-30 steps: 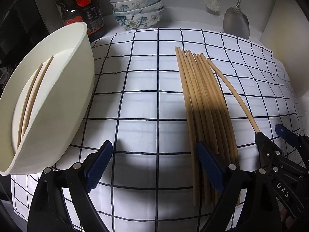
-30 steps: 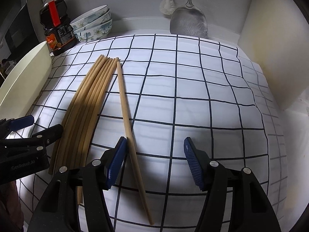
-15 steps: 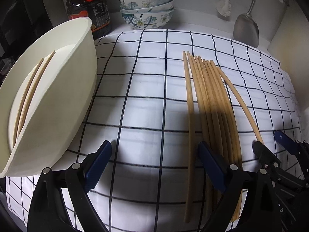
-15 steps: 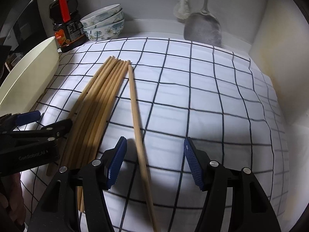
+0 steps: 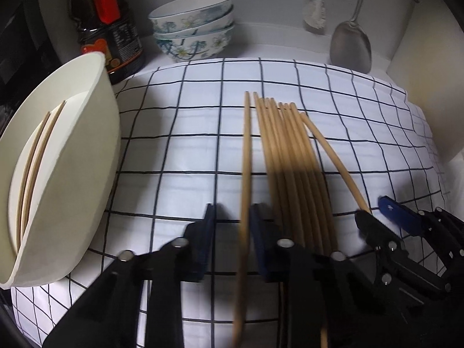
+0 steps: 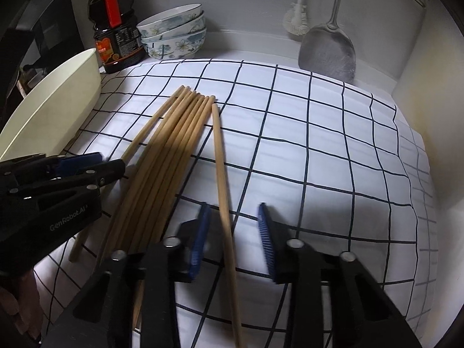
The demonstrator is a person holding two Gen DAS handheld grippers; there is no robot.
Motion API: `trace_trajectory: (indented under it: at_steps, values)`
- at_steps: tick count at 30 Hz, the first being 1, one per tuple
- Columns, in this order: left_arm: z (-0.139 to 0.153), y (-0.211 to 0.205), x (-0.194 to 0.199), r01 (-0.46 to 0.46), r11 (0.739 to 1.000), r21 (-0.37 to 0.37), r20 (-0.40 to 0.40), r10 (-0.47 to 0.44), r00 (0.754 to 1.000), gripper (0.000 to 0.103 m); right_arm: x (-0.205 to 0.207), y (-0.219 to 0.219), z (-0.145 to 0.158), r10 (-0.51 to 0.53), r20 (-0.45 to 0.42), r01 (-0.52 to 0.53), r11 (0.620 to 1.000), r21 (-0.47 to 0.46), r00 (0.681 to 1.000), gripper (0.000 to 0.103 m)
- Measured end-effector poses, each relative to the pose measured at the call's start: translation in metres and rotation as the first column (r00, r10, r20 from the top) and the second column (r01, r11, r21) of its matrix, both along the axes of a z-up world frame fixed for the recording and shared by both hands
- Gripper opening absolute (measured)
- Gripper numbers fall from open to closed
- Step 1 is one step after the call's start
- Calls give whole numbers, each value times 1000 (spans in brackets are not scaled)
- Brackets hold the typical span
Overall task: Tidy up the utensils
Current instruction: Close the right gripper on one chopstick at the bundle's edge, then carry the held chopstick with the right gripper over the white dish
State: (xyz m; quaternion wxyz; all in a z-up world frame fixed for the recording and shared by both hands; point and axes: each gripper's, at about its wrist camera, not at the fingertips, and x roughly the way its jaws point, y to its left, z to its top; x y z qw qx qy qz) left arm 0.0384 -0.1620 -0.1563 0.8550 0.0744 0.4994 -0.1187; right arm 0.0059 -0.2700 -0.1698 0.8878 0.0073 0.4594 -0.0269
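Several wooden chopsticks (image 5: 290,159) (image 6: 174,150) lie bundled on the checked cloth (image 5: 188,150). One chopstick (image 5: 246,159), split off to the bundle's left, runs between the jaws of my left gripper (image 5: 232,232), which are closing. It lies by the right pad, with a gap to the left pad. Another single chopstick (image 6: 221,159) at the bundle's right runs between the closing jaws of my right gripper (image 6: 233,232), with gaps on both sides. A white tub (image 5: 72,174) at the left holds two chopsticks (image 5: 37,159).
A dark sauce bottle (image 5: 110,29) and stacked flowered bowls (image 5: 194,29) stand at the back left. A metal spatula (image 6: 327,49) and a brush (image 6: 297,20) hang on the back wall. A cream side wall (image 5: 429,87) bounds the right.
Both pairs of jaws have narrowed. The leftmost chopstick has drawn apart from the bundle and now lies between the left jaws. The rightmost one now lies between the right jaws.
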Motion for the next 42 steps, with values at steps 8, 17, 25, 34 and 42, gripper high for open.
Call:
trace_trajectory:
  at_steps: [8,17,25,34,42]
  values:
    - [2,-2,-2,22,1000,1,-15,-22,1000,7,-2,-4,1,-24,-8,24,999,28,1000,6]
    - [22,16,-15,22,1000,-21,-2,-22,1000,7,-21,-2,17,-69,0,68,990,126,998,6]
    - [60,42,-31,33,998,-49,41,-31,999,7,-33,21,57,-60,53,54,992,112,997,6]
    - [107,98,-28,-36,996,-82,113,45,993,7,-24,62,101,-16,114,2,992,123,993,6]
    - [122,172,-20,-168,983,-81,130,177,976,7,5,120,119,89,150,-108,986,129,985,6]
